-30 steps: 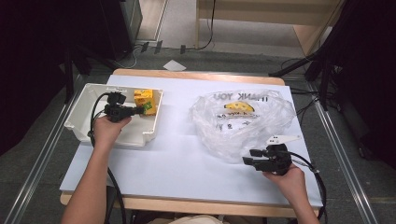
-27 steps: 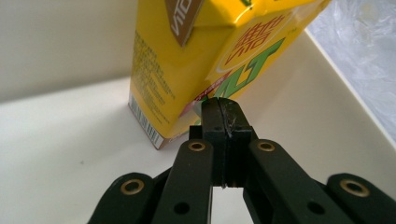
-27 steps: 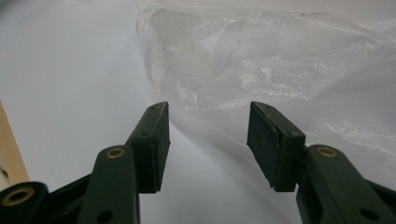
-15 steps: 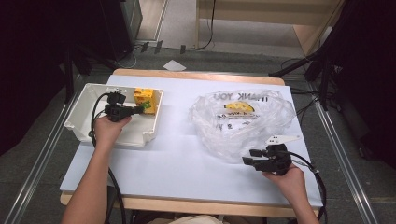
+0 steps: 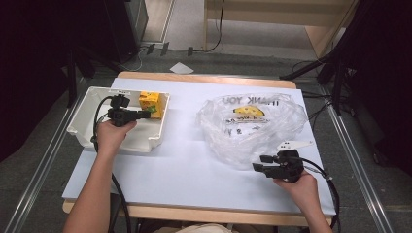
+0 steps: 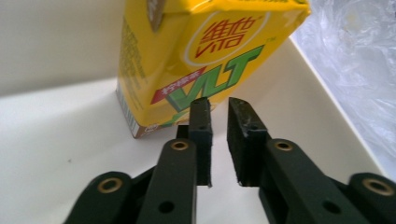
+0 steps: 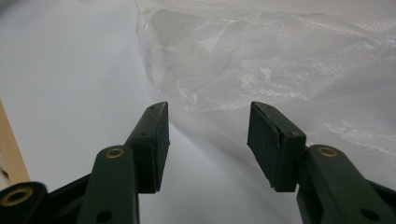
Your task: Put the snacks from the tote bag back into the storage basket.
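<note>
A yellow drink carton (image 5: 148, 103) stands in the far right corner of a white bin (image 5: 82, 116). My left gripper (image 5: 148, 113) reaches into the bin, its tips just short of the carton (image 6: 196, 56). Its jaws have just been opening; the left gripper (image 6: 218, 109) now shows a narrow gap with nothing in it. A crumpled clear plastic bag (image 5: 252, 121) printed "THANK YOU" lies on the right of the table. My right gripper (image 5: 259, 162) rests at its near edge. In the right gripper view, the right gripper (image 7: 210, 126) is open, with the bag (image 7: 280, 56) just beyond.
The white table top (image 5: 184, 174) has a wooden front edge. Cables trail from both grippers. The bin's inner wall (image 6: 56, 42) rises behind the carton, and the bag (image 6: 355, 56) shows past the bin's rim.
</note>
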`<state>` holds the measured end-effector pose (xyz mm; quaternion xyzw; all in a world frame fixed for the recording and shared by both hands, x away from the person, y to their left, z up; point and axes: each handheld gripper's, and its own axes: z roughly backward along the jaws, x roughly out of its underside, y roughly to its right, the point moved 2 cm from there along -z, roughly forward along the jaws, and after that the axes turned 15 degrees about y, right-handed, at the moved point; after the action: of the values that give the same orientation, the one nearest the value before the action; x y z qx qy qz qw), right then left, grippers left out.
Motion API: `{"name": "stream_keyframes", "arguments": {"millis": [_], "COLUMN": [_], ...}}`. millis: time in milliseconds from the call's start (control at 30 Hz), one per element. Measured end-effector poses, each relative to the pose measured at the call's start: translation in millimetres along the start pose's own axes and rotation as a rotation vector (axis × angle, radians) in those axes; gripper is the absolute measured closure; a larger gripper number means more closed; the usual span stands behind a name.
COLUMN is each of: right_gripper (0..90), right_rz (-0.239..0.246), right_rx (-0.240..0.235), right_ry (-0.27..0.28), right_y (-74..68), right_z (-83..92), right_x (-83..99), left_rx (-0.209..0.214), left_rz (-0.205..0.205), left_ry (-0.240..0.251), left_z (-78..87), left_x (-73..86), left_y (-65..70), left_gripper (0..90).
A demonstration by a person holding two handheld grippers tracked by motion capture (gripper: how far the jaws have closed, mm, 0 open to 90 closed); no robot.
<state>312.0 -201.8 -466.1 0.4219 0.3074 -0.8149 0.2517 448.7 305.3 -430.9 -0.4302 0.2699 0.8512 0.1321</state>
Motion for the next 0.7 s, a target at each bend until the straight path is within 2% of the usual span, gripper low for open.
{"name": "stream_keyframes", "arguments": {"millis": [233, 333, 500, 700], "right_gripper": [49.6, 49.6, 49.6, 49.6], "right_rz": [0.001, 0.002, 0.002, 0.003], "right_rx": [0.000, -0.001, -0.001, -0.002], "right_ry": [0.000, 0.001, 0.000, -0.001], "right_y": [0.0, 0.0, -0.1, 0.4], "right_z": [0.1, 0.1, 0.3, -0.2], "right_x": [0.0, -0.1, 0.0, -0.2], "left_rx": [0.010, 0.007, 0.017, 0.024], "left_rz": [-0.005, -0.007, -0.005, -0.036], "left_ry": [0.009, 0.020, 0.017, 0.012], "left_z": [4.5, 6.8, 9.9, 11.8], "left_x": [-3.9, -7.1, -10.6, -13.7], "left_y": [7.4, 11.9, 20.5, 34.9], "left_gripper": [71.4, 60.7, 50.7, 45.2]}}
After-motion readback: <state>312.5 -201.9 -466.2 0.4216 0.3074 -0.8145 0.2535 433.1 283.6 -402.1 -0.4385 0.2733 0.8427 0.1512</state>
